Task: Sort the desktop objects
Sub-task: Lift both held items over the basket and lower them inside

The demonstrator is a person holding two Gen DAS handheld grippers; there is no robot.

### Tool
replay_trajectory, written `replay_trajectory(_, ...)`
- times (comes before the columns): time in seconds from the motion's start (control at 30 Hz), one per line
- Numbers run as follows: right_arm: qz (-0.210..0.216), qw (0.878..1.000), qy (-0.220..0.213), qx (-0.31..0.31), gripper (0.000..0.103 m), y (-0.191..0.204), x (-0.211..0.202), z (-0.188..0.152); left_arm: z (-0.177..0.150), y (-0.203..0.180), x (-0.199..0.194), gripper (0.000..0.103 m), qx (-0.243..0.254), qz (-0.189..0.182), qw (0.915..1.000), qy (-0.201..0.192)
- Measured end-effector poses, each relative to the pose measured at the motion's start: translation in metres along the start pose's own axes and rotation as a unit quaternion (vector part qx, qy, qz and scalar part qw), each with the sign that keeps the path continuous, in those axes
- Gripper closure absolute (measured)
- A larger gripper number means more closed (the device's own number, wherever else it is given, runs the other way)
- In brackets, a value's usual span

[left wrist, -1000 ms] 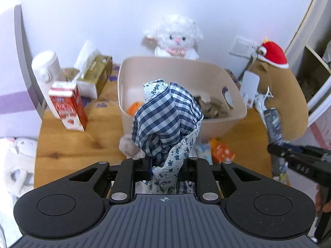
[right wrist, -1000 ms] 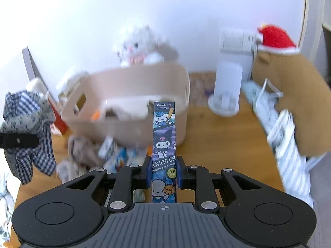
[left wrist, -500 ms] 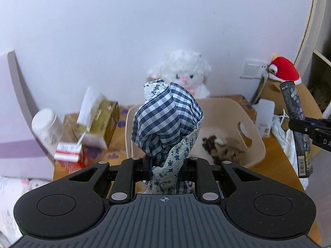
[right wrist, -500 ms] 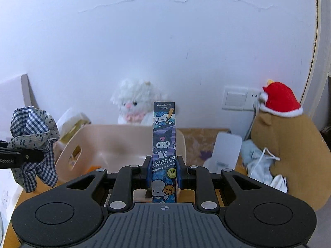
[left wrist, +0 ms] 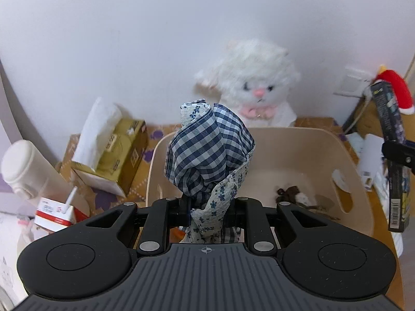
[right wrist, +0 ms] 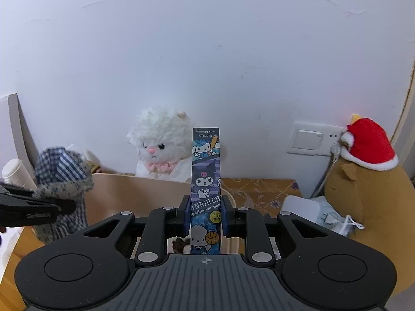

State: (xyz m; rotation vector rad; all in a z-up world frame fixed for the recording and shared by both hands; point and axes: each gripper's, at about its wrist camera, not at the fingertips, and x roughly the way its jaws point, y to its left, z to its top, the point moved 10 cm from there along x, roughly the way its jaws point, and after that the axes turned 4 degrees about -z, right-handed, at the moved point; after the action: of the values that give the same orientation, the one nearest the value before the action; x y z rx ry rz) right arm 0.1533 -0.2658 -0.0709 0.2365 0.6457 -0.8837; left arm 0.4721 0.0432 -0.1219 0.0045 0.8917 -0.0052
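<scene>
My left gripper (left wrist: 208,207) is shut on a bunched blue checked cloth with a floral lining (left wrist: 210,155), held up over the near left rim of a beige plastic bin (left wrist: 337,150). The bin holds a small dark brown item (left wrist: 288,194). My right gripper (right wrist: 206,215) is shut on a tall narrow cartoon-printed pen box (right wrist: 206,178), held upright above the bin's near side (right wrist: 145,191). The box also shows at the right edge of the left wrist view (left wrist: 394,155). The cloth shows at the left of the right wrist view (right wrist: 62,178).
A white plush lamb (left wrist: 256,88) sits behind the bin against the wall. A tissue box (left wrist: 114,153), a white bottle (left wrist: 23,171) and a red-and-white milk carton (left wrist: 55,212) stand at the left. A brown plush with a red hat (right wrist: 368,181) and a wall switch (right wrist: 308,141) are at the right.
Both grippers have risen and moved toward the bin with their loads. The bin and the plush lamb now look closer, and the cloth hangs over the bin's rim.
</scene>
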Motion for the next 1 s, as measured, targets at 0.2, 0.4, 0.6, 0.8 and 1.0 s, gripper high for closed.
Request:
replay_trajectory(0.2, 0.016, 0.999, 0.022, 0.018, 0.082, 0.007, 0.037, -0.008, -0.001, -0.002, 0.033, 0.083, 0.017, 0.011, 0.9995, 0.022)
replay_trajectory(0.4, 0.029, 0.996, 0.071, 0.046, 0.082, 0.015, 0.074, -0.030, -0.014, -0.010, 0.055, 0.083, 0.032, 0.001, 0.9980, 0.054)
replay_trajectory(0.6, 0.033, 0.993, 0.102, 0.050, 0.082, 0.020, 0.093, -0.045, -0.025, -0.014, 0.070, 0.083, 0.046, -0.006, 0.9961, 0.076)
replay_trajectory(0.8, 0.031, 0.991, 0.123, 0.050, 0.081, 0.019, 0.108, -0.057, -0.028, -0.013, 0.077, 0.073, 0.057, -0.003, 0.9952, 0.080)
replay_trajectory(1.0, 0.030, 0.989, 0.129, 0.058, 0.053, 0.017, 0.110, -0.060, -0.024, -0.005, 0.072, 0.045, 0.033, -0.003, 0.9964, 0.078)
